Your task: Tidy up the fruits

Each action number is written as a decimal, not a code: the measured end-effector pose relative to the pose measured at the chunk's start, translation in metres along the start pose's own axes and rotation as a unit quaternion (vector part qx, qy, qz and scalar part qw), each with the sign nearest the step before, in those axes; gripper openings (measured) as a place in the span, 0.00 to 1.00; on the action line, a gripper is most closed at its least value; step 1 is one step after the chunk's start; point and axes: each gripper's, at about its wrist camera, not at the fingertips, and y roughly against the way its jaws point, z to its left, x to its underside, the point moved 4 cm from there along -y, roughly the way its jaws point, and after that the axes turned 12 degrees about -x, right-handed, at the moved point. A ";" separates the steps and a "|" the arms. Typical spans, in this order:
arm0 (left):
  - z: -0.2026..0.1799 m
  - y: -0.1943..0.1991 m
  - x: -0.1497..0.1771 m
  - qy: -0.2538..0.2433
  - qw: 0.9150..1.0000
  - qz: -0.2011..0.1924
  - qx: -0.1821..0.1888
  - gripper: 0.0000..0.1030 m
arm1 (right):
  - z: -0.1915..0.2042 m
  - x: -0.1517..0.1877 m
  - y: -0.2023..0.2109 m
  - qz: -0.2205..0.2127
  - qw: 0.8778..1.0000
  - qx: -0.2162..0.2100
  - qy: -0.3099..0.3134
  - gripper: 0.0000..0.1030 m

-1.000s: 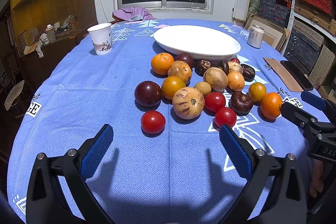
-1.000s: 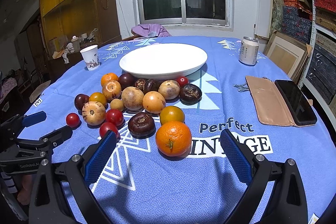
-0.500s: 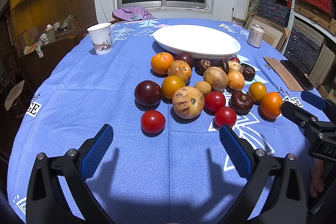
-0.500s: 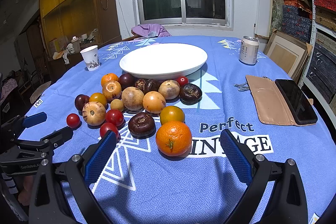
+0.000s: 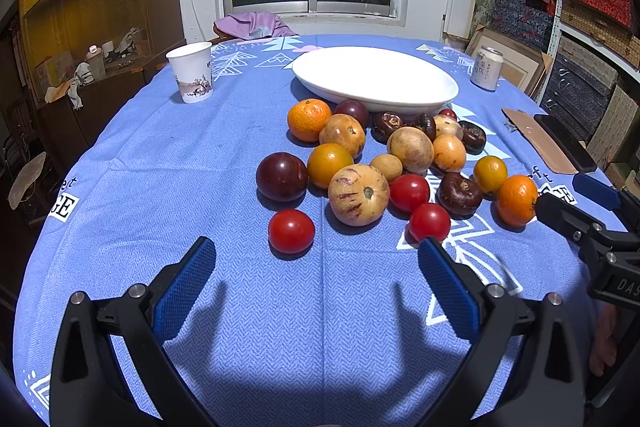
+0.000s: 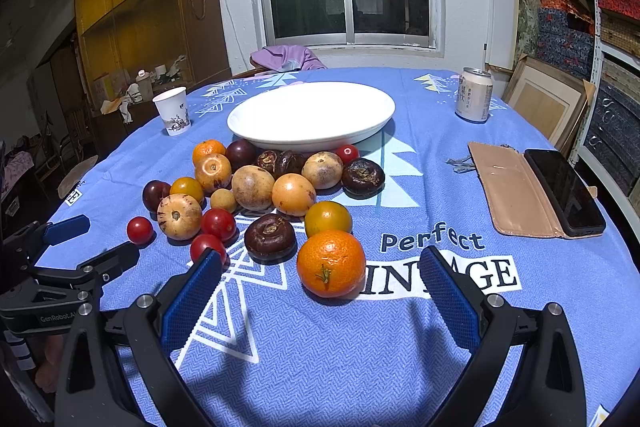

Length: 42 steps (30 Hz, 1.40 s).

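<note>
Just ahead of the left claw, a little toward its left finger, sits a red tomato on the blue tablecloth. This claw is released, its two blue pads spread wide, with nothing between them. Past the tomato lies the pile of fruits, all touching or close together. Farther ahead is the white plate, which looks bare inside, though its low angle hides part of it. Off to this claw's right, the other claw pokes in beside an orange.

Right in front of the right claw, near the middle of its gap, sits that orange. This claw is released too and holds nothing. A dark brown fruit sits just left of the orange. The plate is well ahead, behind the pile.

No fruit seems to be on the plate yet, so the job is likely just starting. Next, one claw should slide forward around its near fruit, close gently, then lift it over the pile to the plate.
</note>
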 end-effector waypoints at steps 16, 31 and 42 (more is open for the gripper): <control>0.000 0.000 0.000 0.000 1.000 0.000 0.000 0.96 | -0.001 0.000 0.000 0.000 1.000 -0.001 -0.002 0.97; -0.001 -0.002 0.005 0.001 1.000 0.010 0.009 0.96 | -0.002 0.001 -0.002 0.002 1.000 -0.005 -0.004 0.97; -0.004 -0.013 0.004 0.009 0.997 0.043 0.064 0.96 | -0.002 0.005 -0.006 0.022 0.997 -0.066 -0.031 0.97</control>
